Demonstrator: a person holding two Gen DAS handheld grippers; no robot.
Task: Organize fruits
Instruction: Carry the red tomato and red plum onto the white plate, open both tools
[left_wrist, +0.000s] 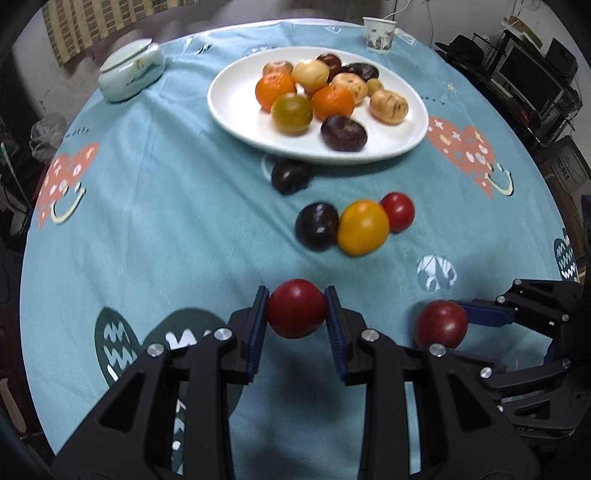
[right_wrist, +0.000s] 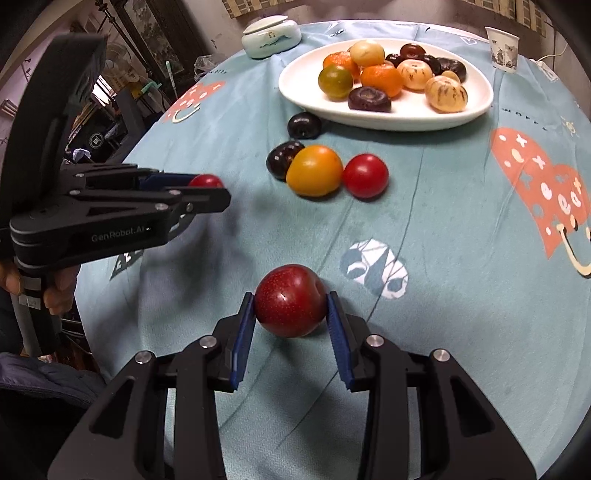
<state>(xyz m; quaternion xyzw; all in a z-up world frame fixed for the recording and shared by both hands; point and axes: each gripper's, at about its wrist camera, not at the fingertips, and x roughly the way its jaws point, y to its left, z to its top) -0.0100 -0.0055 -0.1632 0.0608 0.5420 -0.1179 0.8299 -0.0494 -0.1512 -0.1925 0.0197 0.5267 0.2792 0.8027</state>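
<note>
A: L gripper (left_wrist: 296, 308), left wrist view, bottom centre: blue pads pinch a red tomato (left_wrist: 296, 308) on both sides. It looks lifted off the cloth, but can't tell for sure.

B: R gripper (right_wrist: 291, 301), right wrist view, bottom centre: fingers clamped on a speckled red plum (right_wrist: 291, 301). Whether it touches the cloth: can't tell.

A: Same plum (left_wrist: 440, 324) shows lower right in left wrist view, R gripper's blue pad on its right side.

B: Loose fruit, mid-frame of right wrist view: dark plum (right_wrist: 283, 159), yellow-orange tomato (right_wrist: 314, 170), small red tomato (right_wrist: 365, 175), in a row, the first two touching. Another dark plum (right_wrist: 304, 125) sits just beside the plate's near rim.

A: White plate (left_wrist: 236, 110), upper centre of left wrist view, holds oranges, a green-brown tomato (left_wrist: 291, 113), pale striped fruits, dark plums.

B: Teal tablecloth (right_wrist: 443, 206) w/ orange heart prints. Lidded ceramic jar (right_wrist: 270, 35) top centre-left, paper cup (right_wrist: 502, 48) upper right.
</note>
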